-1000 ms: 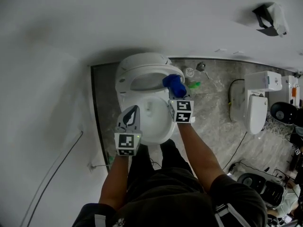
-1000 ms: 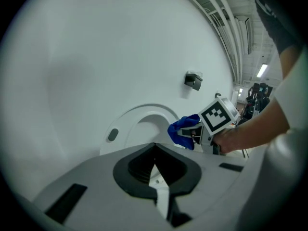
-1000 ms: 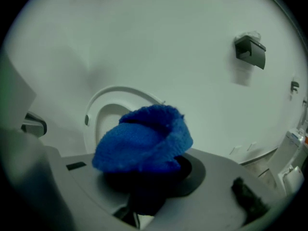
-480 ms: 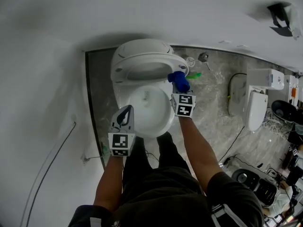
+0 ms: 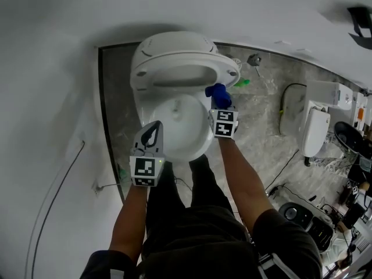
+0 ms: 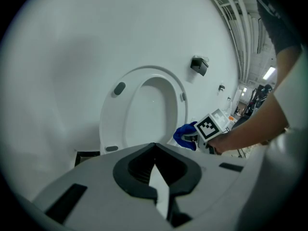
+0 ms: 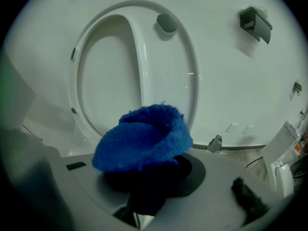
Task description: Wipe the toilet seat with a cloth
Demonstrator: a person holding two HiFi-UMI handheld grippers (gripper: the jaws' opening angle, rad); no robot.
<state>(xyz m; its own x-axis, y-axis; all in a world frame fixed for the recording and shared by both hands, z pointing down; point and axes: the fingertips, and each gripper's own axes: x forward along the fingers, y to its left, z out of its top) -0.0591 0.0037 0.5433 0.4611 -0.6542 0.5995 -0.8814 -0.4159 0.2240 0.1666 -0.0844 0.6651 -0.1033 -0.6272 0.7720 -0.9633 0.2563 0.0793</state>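
Observation:
The white toilet (image 5: 174,127) stands against the wall with its seat (image 5: 185,74) raised upright. My right gripper (image 5: 220,106) is shut on a bunched blue cloth (image 5: 217,93), held at the lower right edge of the raised seat. Whether the cloth touches the seat I cannot tell. In the right gripper view the cloth (image 7: 143,138) covers the jaws, with the seat ring (image 7: 139,57) behind it. My left gripper (image 5: 153,131) hovers shut and empty over the bowl's front left rim. From the left gripper (image 6: 155,146) view, the seat (image 6: 124,114) and cloth (image 6: 185,134) lie ahead.
A second white toilet unit (image 5: 317,129) stands on the marble floor to the right, with black equipment (image 5: 317,228) near it. A wall valve (image 5: 253,58) and a green item (image 5: 241,83) sit right of the toilet. A cable (image 5: 58,196) runs along the left wall.
The head view has shifted, so the toilet sits a little higher and further left. The cloth stays at the raised seat's right edge. The left gripper stays shut by the bowl.

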